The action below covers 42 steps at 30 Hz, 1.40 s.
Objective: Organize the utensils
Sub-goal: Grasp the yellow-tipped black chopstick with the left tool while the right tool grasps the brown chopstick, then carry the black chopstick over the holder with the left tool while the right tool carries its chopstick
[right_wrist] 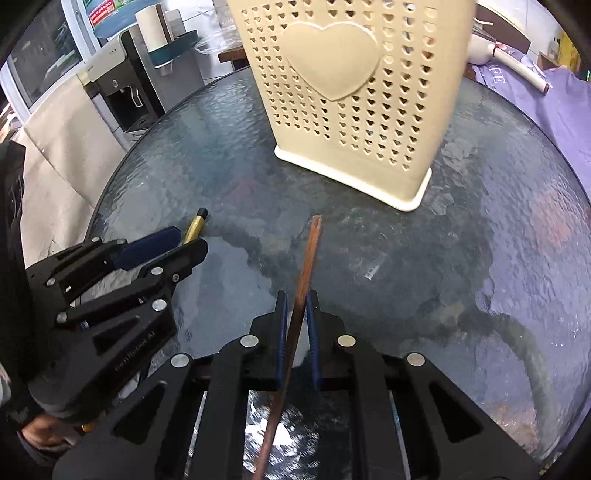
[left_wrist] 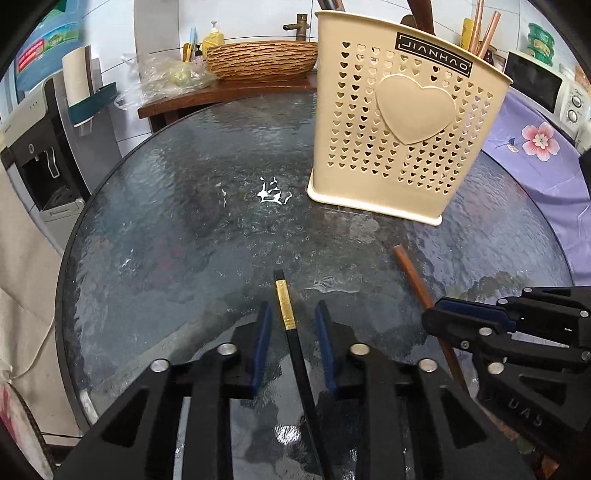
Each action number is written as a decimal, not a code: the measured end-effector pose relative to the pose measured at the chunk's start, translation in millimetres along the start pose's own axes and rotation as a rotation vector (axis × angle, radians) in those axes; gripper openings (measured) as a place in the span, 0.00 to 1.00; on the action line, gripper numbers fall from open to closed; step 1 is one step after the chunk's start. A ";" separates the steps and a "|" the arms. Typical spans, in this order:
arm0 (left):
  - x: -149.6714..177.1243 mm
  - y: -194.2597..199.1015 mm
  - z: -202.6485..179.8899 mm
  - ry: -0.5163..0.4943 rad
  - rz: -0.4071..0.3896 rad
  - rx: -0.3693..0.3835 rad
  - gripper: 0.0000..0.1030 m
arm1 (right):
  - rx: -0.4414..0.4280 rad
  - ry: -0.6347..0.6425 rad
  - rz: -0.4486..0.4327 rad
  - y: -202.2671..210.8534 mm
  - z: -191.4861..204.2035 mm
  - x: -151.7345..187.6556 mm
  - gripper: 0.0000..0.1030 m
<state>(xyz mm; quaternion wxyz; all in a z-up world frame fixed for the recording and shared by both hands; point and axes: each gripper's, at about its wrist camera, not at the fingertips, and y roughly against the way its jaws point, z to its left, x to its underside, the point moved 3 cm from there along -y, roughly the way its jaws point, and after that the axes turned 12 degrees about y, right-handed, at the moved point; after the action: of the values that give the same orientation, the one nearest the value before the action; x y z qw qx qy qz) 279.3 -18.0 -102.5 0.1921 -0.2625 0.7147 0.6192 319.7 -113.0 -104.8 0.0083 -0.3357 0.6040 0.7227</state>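
A black chopstick with a gold band (left_wrist: 284, 299) (right_wrist: 195, 225) lies on the round glass table (left_wrist: 177, 229). My left gripper (left_wrist: 291, 306) (right_wrist: 190, 242) straddles it, with a gap showing on each side between the blue pads and the stick. My right gripper (right_wrist: 297, 295) (left_wrist: 430, 319) is shut on a brown wooden chopstick (right_wrist: 310, 251) (left_wrist: 410, 273), whose free end points toward the cream heart-patterned utensil holder (left_wrist: 406, 129) (right_wrist: 351, 92). The holder stands upright on the far half of the table. Several utensil handles (left_wrist: 484, 29) stick out of its top.
Behind the table is a wooden stand with a woven-look basin (left_wrist: 262, 61), a tap and plastic bags. A water dispenser (left_wrist: 40, 147) stands to the left. On the right are a purple floral cloth (left_wrist: 535, 158) and a microwave (left_wrist: 543, 85). The table's rim runs close on my left.
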 end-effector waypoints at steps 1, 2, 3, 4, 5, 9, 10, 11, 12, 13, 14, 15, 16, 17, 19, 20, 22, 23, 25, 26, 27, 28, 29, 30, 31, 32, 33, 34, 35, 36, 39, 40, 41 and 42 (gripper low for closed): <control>-0.8 -0.4 -1.6 0.000 0.000 -0.004 0.15 | 0.001 -0.001 0.001 -1.1 0.5 -2.2 0.11; -1.6 -1.2 -2.0 0.001 0.000 -0.005 0.14 | 0.002 -0.006 0.001 -2.5 1.1 -4.7 0.11; -2.4 -1.9 -2.2 0.004 -0.001 -0.006 0.12 | 0.003 -0.007 0.001 -3.6 2.3 -6.2 0.11; -3.1 -2.6 -2.2 0.008 -0.003 -0.010 0.09 | 0.007 -0.006 0.002 -4.7 3.4 -8.2 0.11; -3.8 -2.8 -1.9 0.012 -0.005 -0.010 0.08 | 0.010 -0.006 0.003 -5.4 4.5 -9.3 0.11; -5.6 -4.3 -2.9 0.028 -0.010 0.001 0.07 | 0.000 -0.027 -0.015 -7.0 5.0 -10.6 0.07; -6.2 -4.7 -3.0 0.033 -0.012 0.004 0.07 | -0.006 -0.035 -0.020 -6.9 4.1 -9.7 0.07; -7.1 -5.2 -3.3 0.036 -0.011 0.006 0.07 | -0.015 -0.046 -0.026 -6.8 2.7 -9.4 0.07; -7.7 -5.6 -3.7 0.039 -0.010 0.011 0.07 | -0.023 -0.057 -0.031 -6.9 1.3 -9.2 0.07; -8.1 -5.9 -4.4 0.041 -0.009 0.015 0.07 | -0.030 -0.065 -0.036 -6.9 0.4 -8.6 0.07; -8.9 -5.8 -5.1 0.042 -0.009 0.022 0.07 | -0.042 -0.078 -0.044 -6.8 -1.9 -7.8 0.07; -9.5 -5.0 -5.8 0.042 -0.014 0.025 0.07 | -0.045 -0.089 -0.052 -5.6 -5.1 -6.2 0.07; -10.6 -3.4 -6.5 0.042 -0.022 0.029 0.07 | -0.054 -0.099 -0.070 -3.4 -7.1 -6.1 0.07; -11.6 -2.2 -7.1 0.041 -0.027 0.030 0.06 | -0.065 -0.104 -0.084 -1.1 -9.1 -5.4 0.07; -14.1 3.0 -8.3 0.039 -0.040 0.046 0.06 | -0.074 -0.114 -0.106 4.6 -13.2 -4.8 0.07; -15.5 5.5 -8.7 0.040 -0.046 0.053 0.06 | -0.075 -0.111 -0.127 9.6 -14.3 -5.4 0.07; -18.9 13.1 -9.6 0.043 -0.063 0.072 0.06 | -0.080 -0.110 -0.152 17.1 -16.6 -4.0 0.07; -20.6 16.0 -9.5 0.045 -0.069 0.080 0.06 | -0.086 -0.112 -0.169 22.1 -18.1 -3.5 0.07; -24.5 24.7 -10.7 0.050 -0.088 0.101 0.06 | -0.108 -0.119 -0.210 31.9 -20.0 -2.8 0.07; -26.7 30.7 -11.2 0.050 -0.100 0.111 0.06 | -0.113 -0.119 -0.224 35.3 -21.8 -2.8 0.07; -28.4 34.4 -11.9 0.051 -0.109 0.117 0.06 | -0.120 -0.121 -0.246 41.0 -23.0 -2.8 0.07; -30.8 40.8 -11.9 0.054 -0.123 0.128 0.06 | -0.128 -0.123 -0.270 46.9 -24.3 -2.8 0.07; -32.0 43.8 -12.4 0.056 -0.129 0.135 0.06 | -0.135 -0.124 -0.288 53.1 -27.3 0.3 0.07; -35.2 50.0 -11.6 0.060 -0.140 0.147 0.06 | -0.141 -0.125 -0.303 57.6 -27.0 -1.2 0.07; -37.1 55.2 -11.4 0.063 -0.152 0.156 0.06 | -0.150 -0.125 -0.329 65.4 -28.0 -0.8 0.07; -37.9 58.9 -11.8 0.064 -0.161 0.162 0.06 | -0.154 -0.122 -0.351 71.9 -27.9 -1.0 0.07; -39.0 65.3 -12.3 0.066 -0.174 0.169 0.06 | -0.155 -0.119 -0.368 76.9 -28.9 -0.4 0.07; -40.0 71.1 -12.8 0.067 -0.185 0.179 0.06 | -0.159 -0.111 -0.393 85.6 -28.7 -0.2 0.07; -41.4 75.3 -12.8 0.067 -0.193 0.187 0.06 | -0.164 -0.106 -0.412 93.3 -28.6 0.7 0.07; -42.2 79.9 -13.1 0.068 -0.202 0.195 0.06 | -0.167 -0.101 -0.430 99.3 -28.5 -0.4 0.07; -45.2 90.6 -13.1 0.072 -0.224 0.213 0.06 | -0.171 -0.082 -0.476 116.6 -24.9 0.0 0.07; -46.6 94.1 -12.8 0.073 -0.232 0.219 0.06 | -0.172 -0.079 -0.494 123.1 -24.8 0.6 0.07; -47.1 96.5 -12.0 0.075 -0.237 0.224 0.06 | -0.175 -0.079 -0.504 127.2 -24.6 0.4 0.07; -47.3 99.5 -11.9 0.078 -0.240 0.232 0.06 | -0.180 -0.078 -0.516 131.3 -24.5 0.4 0.07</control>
<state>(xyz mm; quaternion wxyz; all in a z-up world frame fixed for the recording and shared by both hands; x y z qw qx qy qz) 256.2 -13.7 5.8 0.2659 -0.3456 0.7519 0.4945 276.1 -170.2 7.8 0.1857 -0.4498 0.4312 0.7598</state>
